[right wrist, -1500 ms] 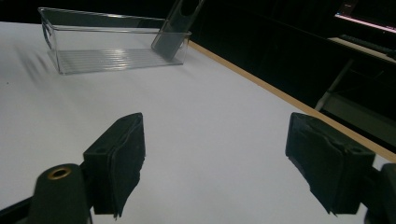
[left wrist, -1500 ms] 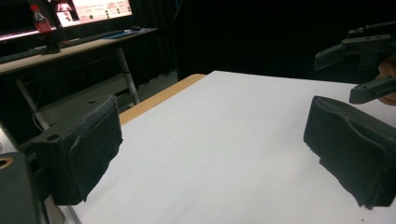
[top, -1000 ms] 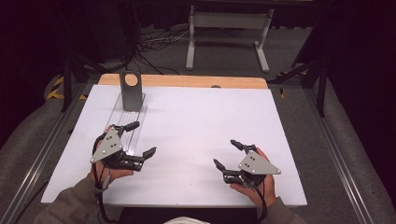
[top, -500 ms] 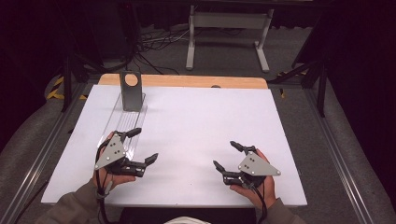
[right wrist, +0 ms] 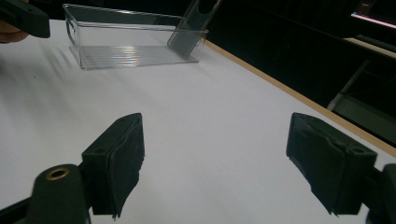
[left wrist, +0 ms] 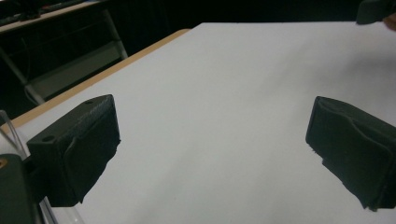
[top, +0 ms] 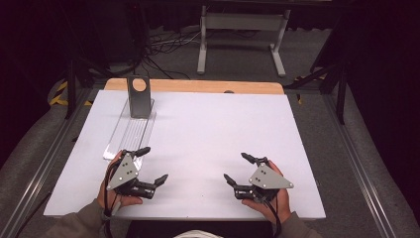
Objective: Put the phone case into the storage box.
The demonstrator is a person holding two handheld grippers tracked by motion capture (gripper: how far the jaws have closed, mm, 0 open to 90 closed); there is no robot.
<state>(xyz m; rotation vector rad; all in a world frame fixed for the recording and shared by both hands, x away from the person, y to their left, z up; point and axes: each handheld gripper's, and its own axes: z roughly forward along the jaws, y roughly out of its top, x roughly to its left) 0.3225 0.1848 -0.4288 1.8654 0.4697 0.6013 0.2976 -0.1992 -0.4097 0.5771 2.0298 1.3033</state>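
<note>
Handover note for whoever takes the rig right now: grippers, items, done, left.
Left gripper: open, holding nothing, at the near end of the clear tray.
Right gripper: open, holding nothing, low over the white table at front right.
Items: the clear tray lies along the table's left side; a grey metal piece with a round hole stands at its far end, leaning.
Done: nothing gripped or visibly placed.
Left: likely the left gripper's work at the tray; it is the nearer one.
</note>
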